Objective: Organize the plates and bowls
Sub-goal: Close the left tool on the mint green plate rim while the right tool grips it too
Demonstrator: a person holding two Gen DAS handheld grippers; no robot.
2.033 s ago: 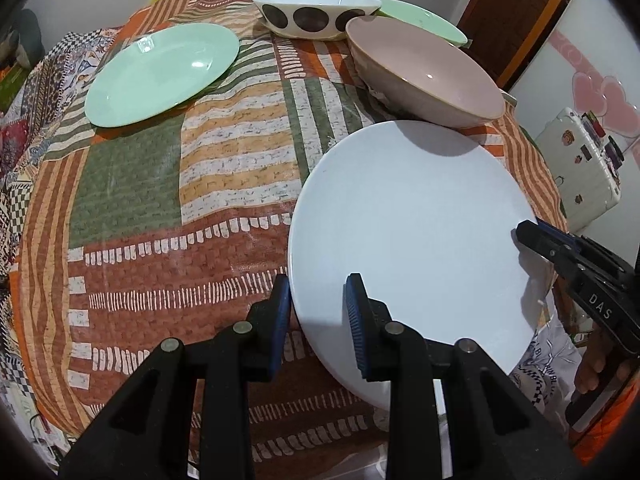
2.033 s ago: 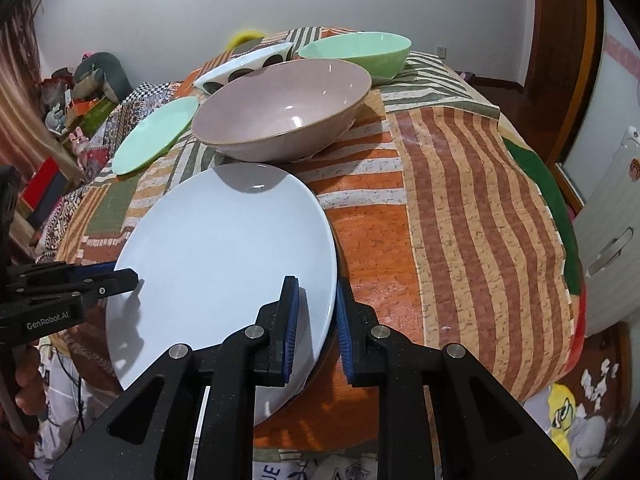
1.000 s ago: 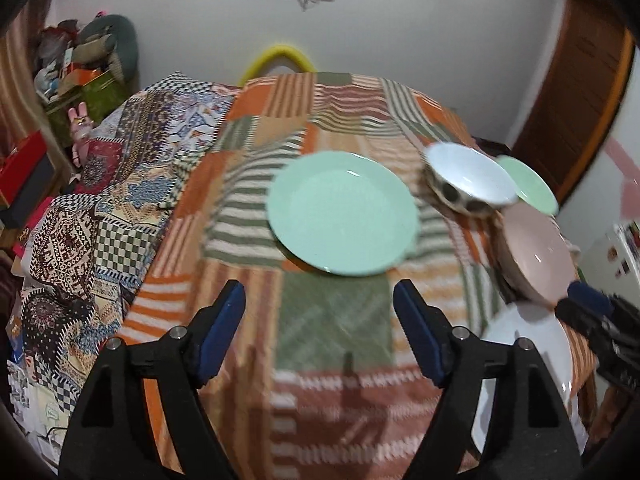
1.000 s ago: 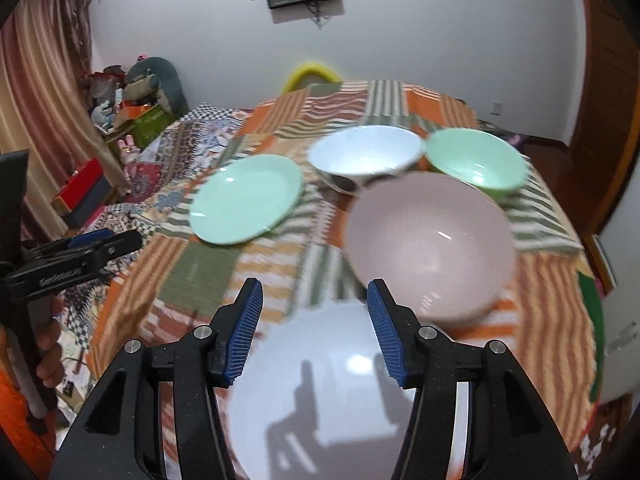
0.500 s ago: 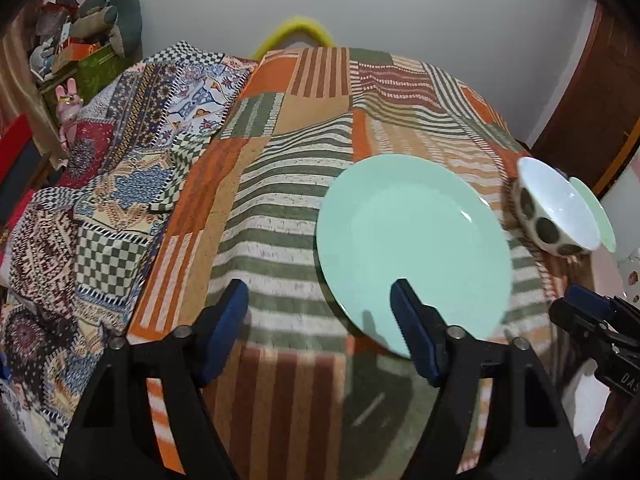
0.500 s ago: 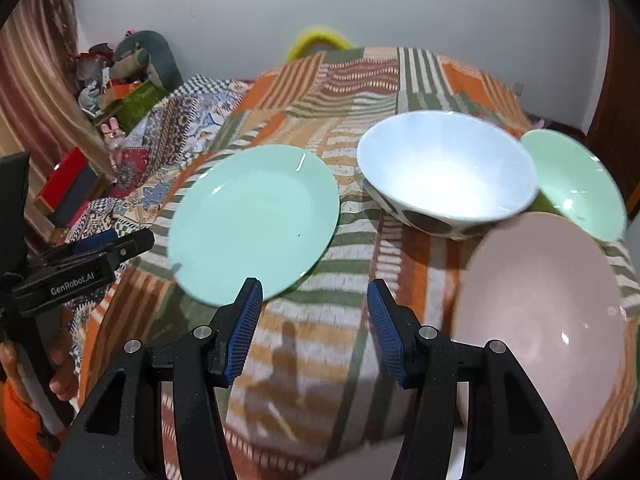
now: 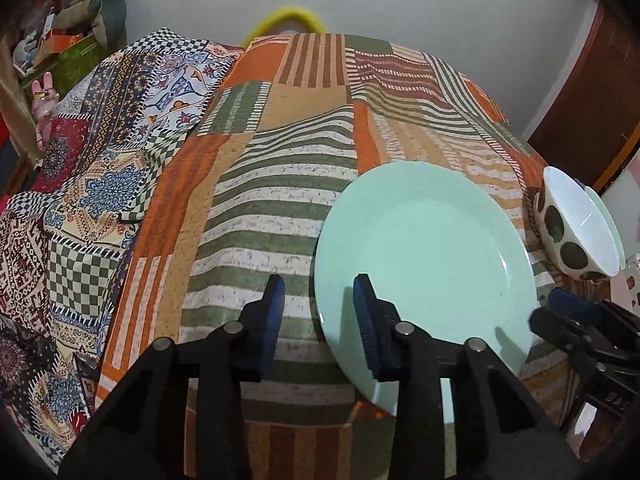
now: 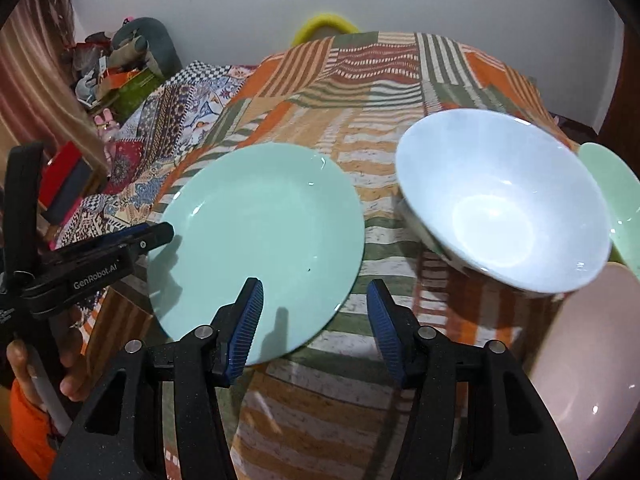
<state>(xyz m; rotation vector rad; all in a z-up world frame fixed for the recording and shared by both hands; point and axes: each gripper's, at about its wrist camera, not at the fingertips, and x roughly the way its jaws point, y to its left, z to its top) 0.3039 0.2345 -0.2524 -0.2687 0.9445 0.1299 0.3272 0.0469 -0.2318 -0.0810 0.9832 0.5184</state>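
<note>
Black left hand-held gripper (image 8: 160, 236) reads "GenRobot.AI".

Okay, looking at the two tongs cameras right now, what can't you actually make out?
- Pink bowl: right view, cut off by the frame edge.
- Small green bowl: right view, half hidden behind the white bowl.
- Green plate near rim: left view, covered by the left tongs, which are closing.
</note>
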